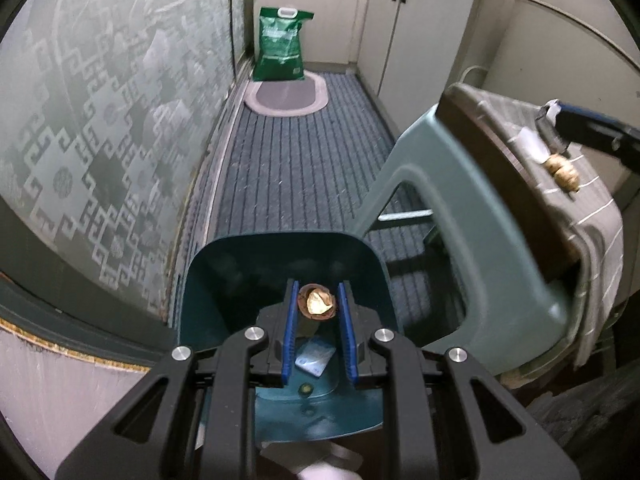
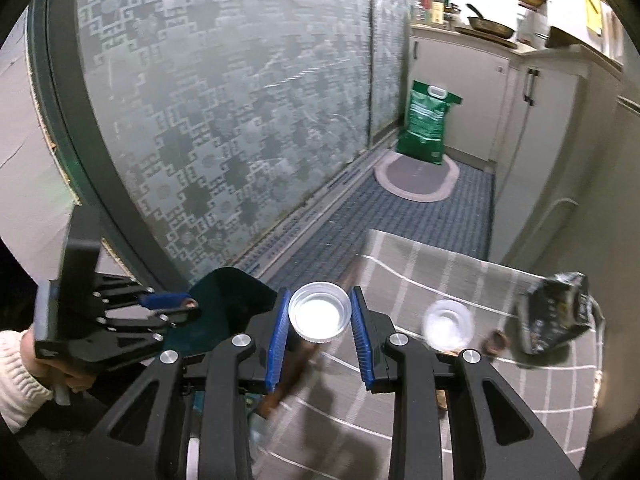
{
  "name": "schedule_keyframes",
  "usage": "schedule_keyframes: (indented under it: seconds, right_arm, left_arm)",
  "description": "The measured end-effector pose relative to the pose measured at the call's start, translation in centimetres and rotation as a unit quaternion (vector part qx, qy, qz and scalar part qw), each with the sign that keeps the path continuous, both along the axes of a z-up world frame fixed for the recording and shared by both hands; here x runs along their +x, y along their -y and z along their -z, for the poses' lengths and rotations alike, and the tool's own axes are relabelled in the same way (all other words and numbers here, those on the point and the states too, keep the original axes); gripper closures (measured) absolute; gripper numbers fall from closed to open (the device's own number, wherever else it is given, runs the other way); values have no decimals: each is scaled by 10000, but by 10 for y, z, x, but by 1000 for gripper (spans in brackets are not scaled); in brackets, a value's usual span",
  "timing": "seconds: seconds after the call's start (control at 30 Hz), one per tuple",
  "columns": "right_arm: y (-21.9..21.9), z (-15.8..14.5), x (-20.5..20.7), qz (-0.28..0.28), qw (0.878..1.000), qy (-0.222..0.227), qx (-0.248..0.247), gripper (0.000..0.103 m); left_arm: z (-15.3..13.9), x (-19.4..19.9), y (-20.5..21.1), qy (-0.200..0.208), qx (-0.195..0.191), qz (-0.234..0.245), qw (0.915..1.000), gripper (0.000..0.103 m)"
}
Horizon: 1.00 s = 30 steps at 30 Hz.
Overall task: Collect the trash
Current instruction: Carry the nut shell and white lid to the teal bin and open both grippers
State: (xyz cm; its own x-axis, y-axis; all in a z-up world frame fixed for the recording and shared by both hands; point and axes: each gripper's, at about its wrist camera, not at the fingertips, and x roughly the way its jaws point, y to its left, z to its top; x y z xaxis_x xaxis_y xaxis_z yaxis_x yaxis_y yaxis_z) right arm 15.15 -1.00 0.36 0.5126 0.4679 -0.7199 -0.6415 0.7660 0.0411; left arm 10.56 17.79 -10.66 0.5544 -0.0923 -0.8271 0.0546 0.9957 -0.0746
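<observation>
My left gripper (image 1: 318, 300) is shut on a brown walnut shell half (image 1: 317, 302) and holds it over the open teal trash bin (image 1: 208, 280), which has a blue-white wrapper (image 1: 315, 358) inside. My right gripper (image 2: 320, 314) is shut on a white bottle cap (image 2: 320, 315), held above the edge of a stool covered with a grey checked cloth (image 2: 460, 276). On the cloth lie a clear plastic lid (image 2: 448, 323), a walnut shell (image 2: 497, 342) and a crumpled black wrapper (image 2: 554, 312). The left gripper (image 2: 188, 305) and bin (image 2: 228, 300) show at left in the right wrist view.
The teal plastic stool (image 1: 432, 184) stands right of the bin, with another walnut piece (image 1: 562, 172) on its cloth. A frosted patterned glass door (image 1: 100, 120) runs along the left. A green bag (image 1: 282, 44) and oval mat (image 1: 286, 94) lie at the far end beside white cabinets (image 1: 420, 28).
</observation>
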Motion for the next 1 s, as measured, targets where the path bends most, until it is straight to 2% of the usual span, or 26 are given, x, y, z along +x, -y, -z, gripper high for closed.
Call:
schedule_keyframes:
  seconds: [0.53,0.77,1.0]
  right_arm:
    - [-65,19,-8,-565,9979,-300,-25,73]
    - [-82,33,-7,-671,9965,-501,-45,73]
    - [-95,48,-6,-726,9951,-652,-135,73]
  left_arm:
    - [36,-10,-15,-547,88,92,9984,81]
    - [39,-13,-18,-636,70,136,9979,81]
    - [23,-19,-28,-422,26,20,9991,81]
